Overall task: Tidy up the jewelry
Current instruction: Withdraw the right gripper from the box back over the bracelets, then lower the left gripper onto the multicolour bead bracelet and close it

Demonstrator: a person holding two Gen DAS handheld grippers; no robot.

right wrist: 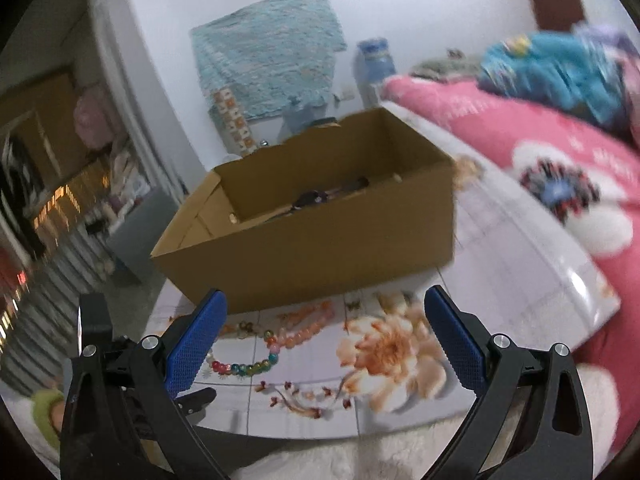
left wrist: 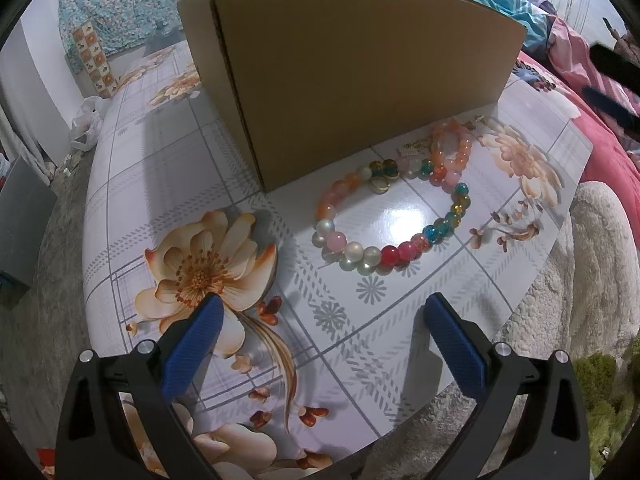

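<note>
Glossy, flower-printed tabletop (left wrist: 168, 184) carries everything, its pale surface crossed by grey grid lines and large peach blossoms, with a pink floral blanket (right wrist: 560, 184) heaped along one edge and a cream fleecy fabric (left wrist: 592, 280) below it. Brown cardboard box (left wrist: 360, 80) stands on the far part of the table, open at the top; the right wrist view looks down into it and shows some dark items on its floor, too blurred to name. Just in front of the box's near wall lies the jewelry: a large multicoloured bead bracelet (left wrist: 394, 216) lies flat in a loose ring, with pink, white, red, teal and amber beads, and a smaller peach-orange bead bracelet (left wrist: 452, 150) lies at its far side, touching or overlapping it, close to the box. Small gold-coloured pieces (left wrist: 380, 184) lie beside the big bracelet's far arc, and another small gold bit (left wrist: 412, 148) lies between the box and the orange bracelet; what they are I cannot tell. Left gripper (left wrist: 320, 320) hovers over the table on the near side of the big bracelet, its blue-padded fingers (left wrist: 192, 344) spread wide with nothing between them. Right gripper (right wrist: 324, 316) is higher and further back, aimed toward the box and the bracelets, its jaws likewise spread wide and empty; that view is smeared by motion blur.
</note>
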